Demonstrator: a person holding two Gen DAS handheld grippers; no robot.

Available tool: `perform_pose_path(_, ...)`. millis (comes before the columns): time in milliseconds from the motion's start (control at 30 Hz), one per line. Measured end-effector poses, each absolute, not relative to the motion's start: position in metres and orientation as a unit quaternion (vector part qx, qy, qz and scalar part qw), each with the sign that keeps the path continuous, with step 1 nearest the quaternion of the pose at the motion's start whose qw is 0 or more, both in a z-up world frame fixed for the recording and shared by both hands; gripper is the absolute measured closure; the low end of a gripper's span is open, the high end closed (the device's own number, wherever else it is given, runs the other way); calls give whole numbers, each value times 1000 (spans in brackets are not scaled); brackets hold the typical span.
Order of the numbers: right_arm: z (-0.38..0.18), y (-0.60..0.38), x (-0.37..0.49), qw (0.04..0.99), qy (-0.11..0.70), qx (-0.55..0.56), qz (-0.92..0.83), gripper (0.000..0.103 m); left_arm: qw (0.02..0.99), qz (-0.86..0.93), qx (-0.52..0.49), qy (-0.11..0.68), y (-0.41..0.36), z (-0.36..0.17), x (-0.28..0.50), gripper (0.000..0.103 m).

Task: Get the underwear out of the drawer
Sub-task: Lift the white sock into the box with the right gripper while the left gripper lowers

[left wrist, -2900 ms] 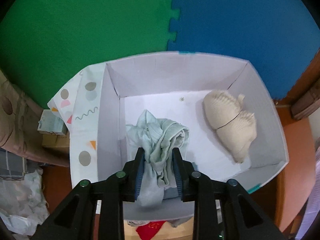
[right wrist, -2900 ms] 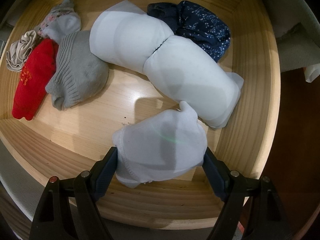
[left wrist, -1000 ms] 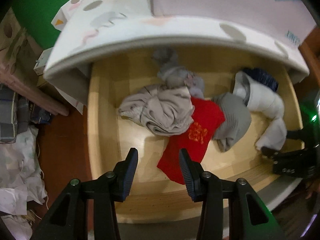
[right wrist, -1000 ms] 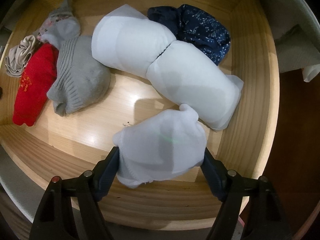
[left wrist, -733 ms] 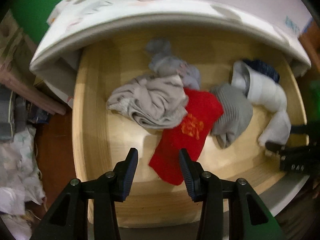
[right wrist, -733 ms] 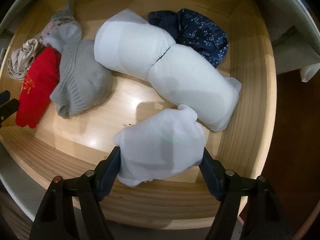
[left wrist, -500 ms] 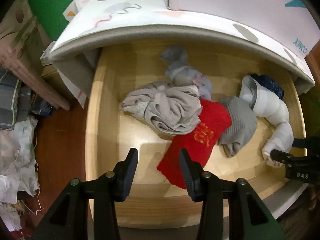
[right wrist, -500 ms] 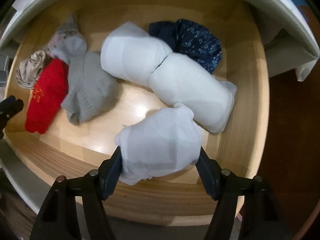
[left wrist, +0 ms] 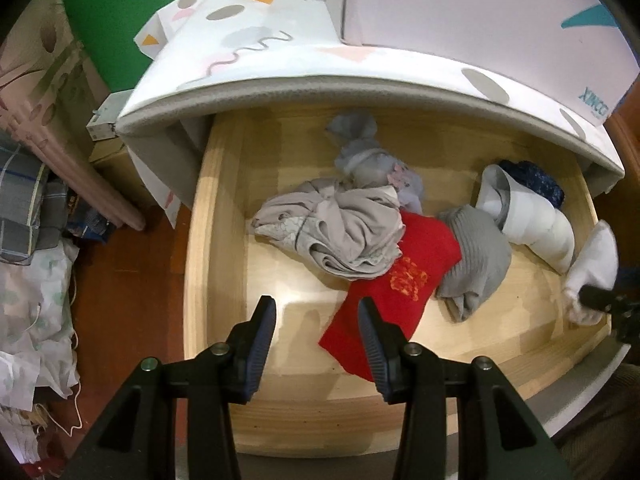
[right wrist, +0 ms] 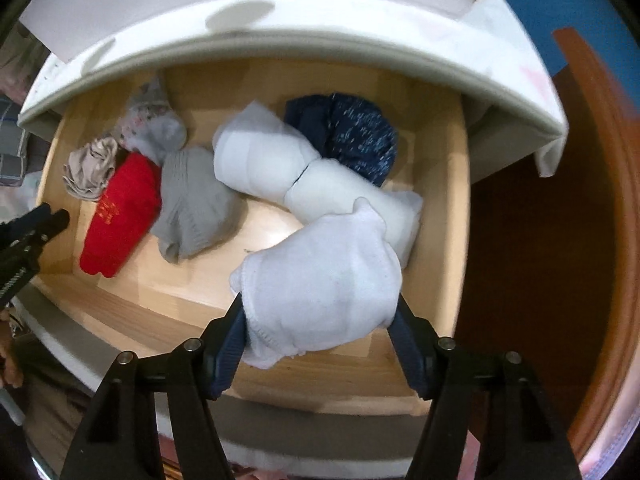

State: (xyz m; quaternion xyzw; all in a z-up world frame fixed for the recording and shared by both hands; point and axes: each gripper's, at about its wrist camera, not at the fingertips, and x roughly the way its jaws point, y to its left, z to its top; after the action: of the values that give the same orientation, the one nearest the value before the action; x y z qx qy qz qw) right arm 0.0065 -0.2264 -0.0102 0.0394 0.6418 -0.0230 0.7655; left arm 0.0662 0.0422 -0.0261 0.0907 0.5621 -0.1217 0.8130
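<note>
While clamped between the right gripper [right wrist: 320, 312] pads after closing further, white underwear [right wrist: 320, 280] hanging above the wooden drawer [right wrist: 440, 184] front corner; left gripper [left wrist: 316, 334] spread, empty, above drawer's red garment [left wrist: 400, 276].

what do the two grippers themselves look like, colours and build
Both match: the left gripper and right gripper are matte black plastic frames with angular struts and triangular cut-outs. Each has two fingers faced with dark blue ribbed pads. Small round silver screws sit at the joints. In the right view, the left gripper's side bears white lettering, too blurred to read. No cables or sleeves show.
</note>
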Motion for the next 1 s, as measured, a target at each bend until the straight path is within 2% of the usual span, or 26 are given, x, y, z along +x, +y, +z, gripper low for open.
perform_pose_path(533,118,-245,12,811,584,19,-22,40,783,-141,118,594,30,-44,63,60)
perform_pose_path(1000,232,-261,69,865,500,0,-48,40,783,-140,113,596,32,-45,64,60)
